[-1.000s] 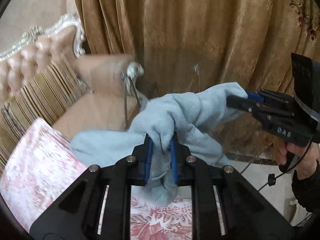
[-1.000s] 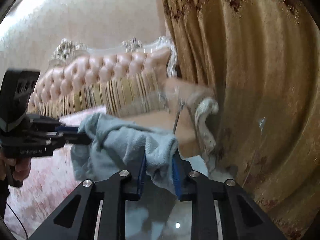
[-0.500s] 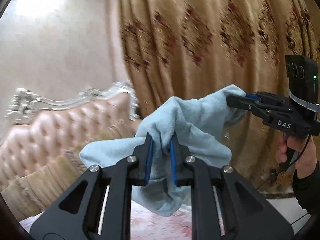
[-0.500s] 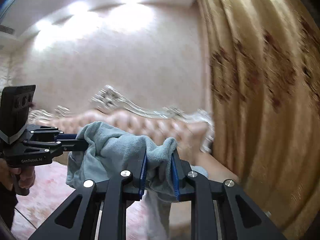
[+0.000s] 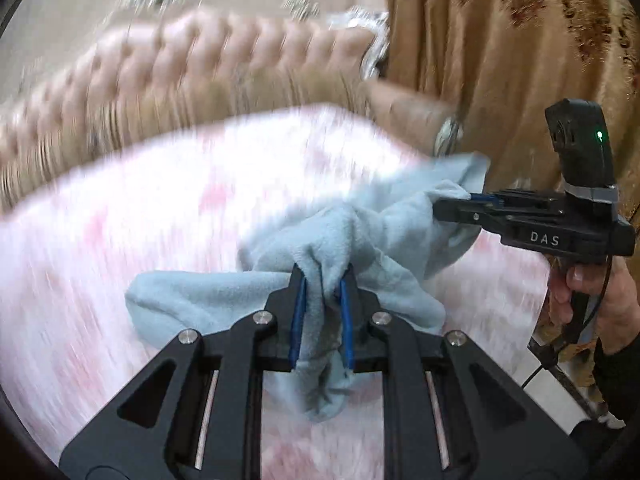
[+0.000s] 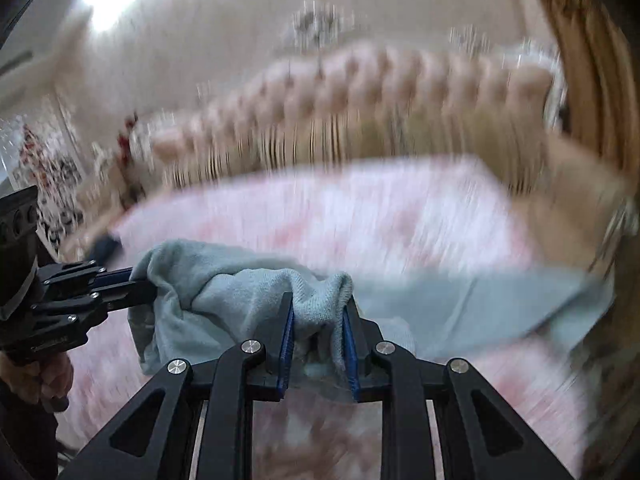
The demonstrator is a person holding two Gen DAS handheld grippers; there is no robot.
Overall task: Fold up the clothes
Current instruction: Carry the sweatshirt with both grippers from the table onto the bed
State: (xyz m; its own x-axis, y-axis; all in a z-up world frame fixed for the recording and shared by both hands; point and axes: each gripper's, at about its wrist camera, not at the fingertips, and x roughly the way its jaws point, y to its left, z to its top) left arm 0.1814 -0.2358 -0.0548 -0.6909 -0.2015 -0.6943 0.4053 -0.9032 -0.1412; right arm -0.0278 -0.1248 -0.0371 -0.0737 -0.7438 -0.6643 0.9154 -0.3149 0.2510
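A light blue fleece garment [image 5: 400, 236] hangs bunched between both grippers above a pink floral bed cover [image 5: 168, 208]. My left gripper [image 5: 323, 280] is shut on a fold of it, with cloth trailing down between the blue pads. At the right of the left wrist view, my right gripper [image 5: 452, 204] grips another edge, held by a hand [image 5: 600, 300]. In the right wrist view the right gripper [image 6: 318, 304] is shut on the blue garment [image 6: 240, 288], and the left gripper [image 6: 136, 280] pinches its left end. A loose part of the cloth streams rightward, blurred.
A pink tufted sofa back [image 5: 200, 56] with striped cushions [image 6: 360, 140] runs behind the cover [image 6: 360, 216]. Gold patterned curtains [image 5: 500, 40] hang on the right. Pale floor [image 5: 560, 392] and a cable show at the lower right. Both views are motion-blurred.
Both grippers, still gripping the garment, have swung down from facing the wall and curtain toward the pink cover; the cloth now trails out sideways.
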